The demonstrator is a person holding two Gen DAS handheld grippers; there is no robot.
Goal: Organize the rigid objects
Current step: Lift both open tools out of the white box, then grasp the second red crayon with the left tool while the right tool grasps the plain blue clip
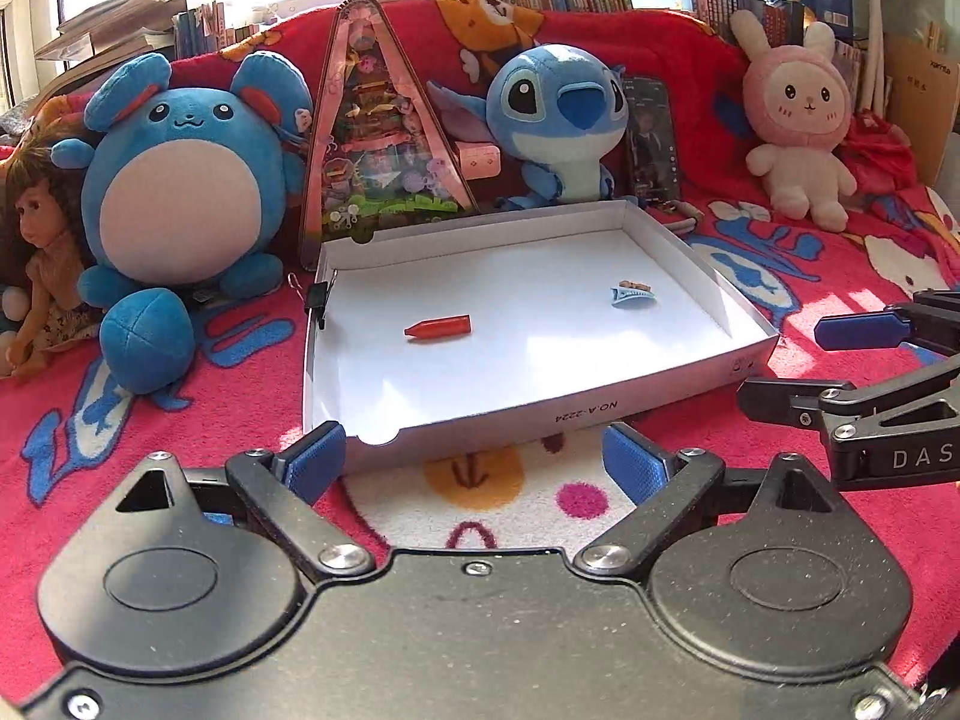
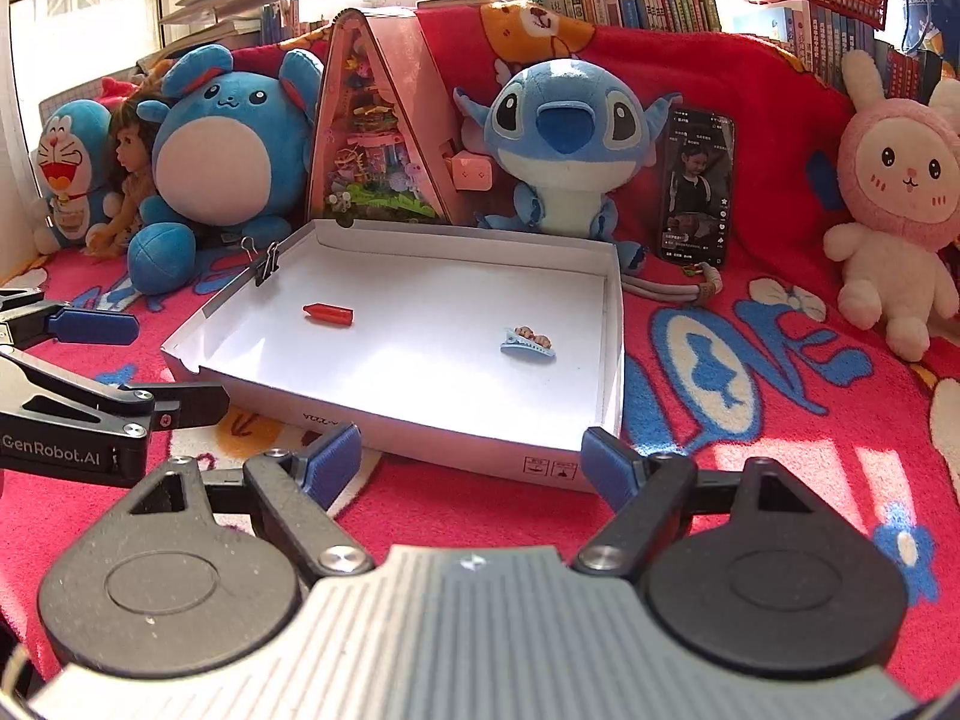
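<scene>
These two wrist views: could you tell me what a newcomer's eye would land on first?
Probably the white shallow box lying on the red cartoon blanket, with only a red crayon and a small blue hair clip inside, well apart. Behind it sit a round blue plush and a big-eyed blue plush, with a pink triangular display case standing between them.

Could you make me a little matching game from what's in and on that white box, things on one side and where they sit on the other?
Things:
1. red crayon
2. blue hair clip
3. black binder clip
4. phone

Places:
A. clamped on the rim of the white box
B. propped upright behind the box, next to the blue plush
C. lying inside the box, on the binder clip's side
D. lying inside the box, on the side away from the binder clip

Pairs: 1-C, 2-D, 3-A, 4-B
</scene>
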